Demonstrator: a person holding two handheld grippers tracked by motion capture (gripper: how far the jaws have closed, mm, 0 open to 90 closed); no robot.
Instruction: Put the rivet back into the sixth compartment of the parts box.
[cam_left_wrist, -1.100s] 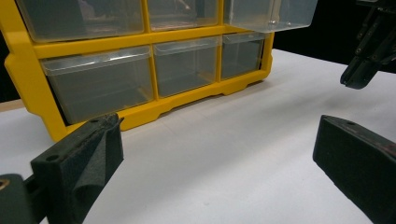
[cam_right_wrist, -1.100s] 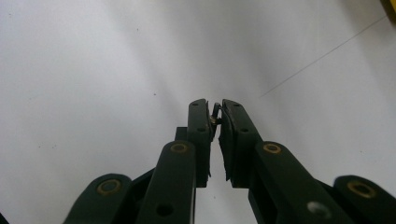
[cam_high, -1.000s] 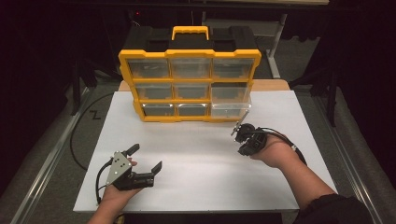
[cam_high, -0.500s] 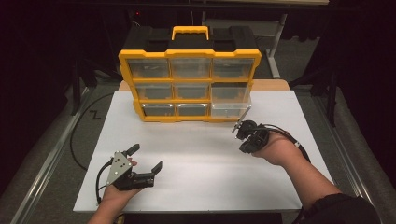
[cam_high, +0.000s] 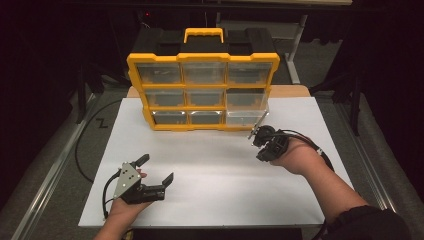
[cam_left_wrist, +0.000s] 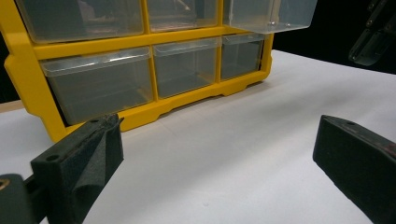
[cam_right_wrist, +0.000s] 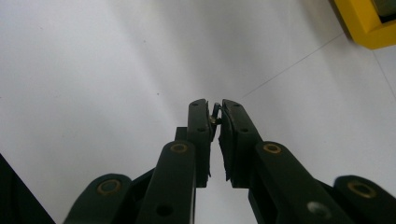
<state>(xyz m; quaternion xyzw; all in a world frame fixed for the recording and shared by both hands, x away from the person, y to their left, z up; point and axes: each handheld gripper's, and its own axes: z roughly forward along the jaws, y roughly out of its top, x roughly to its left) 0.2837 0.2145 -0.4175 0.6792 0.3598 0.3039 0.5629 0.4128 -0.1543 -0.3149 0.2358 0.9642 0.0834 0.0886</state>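
Your right gripper (cam_high: 256, 135) sits just off the front right corner of the yellow plastic organiser box w/ clear drawers (cam_high: 202, 90), tips pointing toward it. In the right gripper view the jaws are pinched nearly together on a small dark metal item (cam_right_wrist: 215, 113), prob. a screw or clip; too small to tell which. It's caught betw. the pad tips, held above the white table sheet (cam_high: 210, 165). The yellow corner of the box shows at top right of that view, close by but not touching the tips.

The clear right-hand middle drawer (cam_high: 246, 100) of the box stands pulled out past the frame; in the left gripper view it overhangs the bottom row. The other drawers look pushed in. Contents can't be made out.

Your left gripper (cam_high: 156, 172) is near the front left of the sheet, well apart from the box, low over the sheet or resting on it; can't tell which. Jaws wide, nothing betw. them, aimed at the box's lower drawers.
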